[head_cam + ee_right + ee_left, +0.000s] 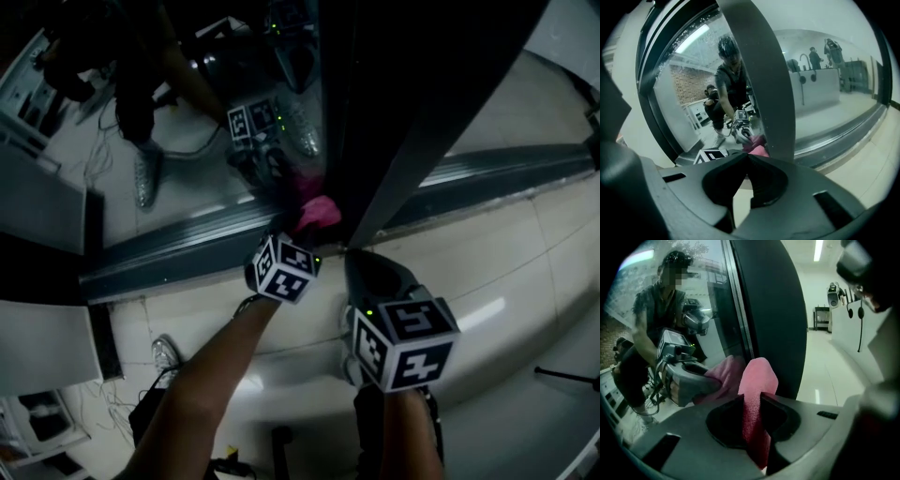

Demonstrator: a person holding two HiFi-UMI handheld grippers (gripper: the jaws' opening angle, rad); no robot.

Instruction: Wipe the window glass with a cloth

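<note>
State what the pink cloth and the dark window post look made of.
Pink cloth: soft textile, likely microfibre, going by its fuzzy, nubby surface and limp fold. Dark window post: smooth and matt, probably painted metal, though plastic is possible. Its surface is even, with no grain visible.

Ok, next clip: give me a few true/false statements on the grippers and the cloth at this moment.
1. The left gripper has its tongs clamped on the cloth. True.
2. The cloth is blue. False: it is pink.
3. The right gripper holds a second cloth. False: its tongs are shut on nothing.
4. The cloth is up against the window glass, beside the dark frame. True.
</note>
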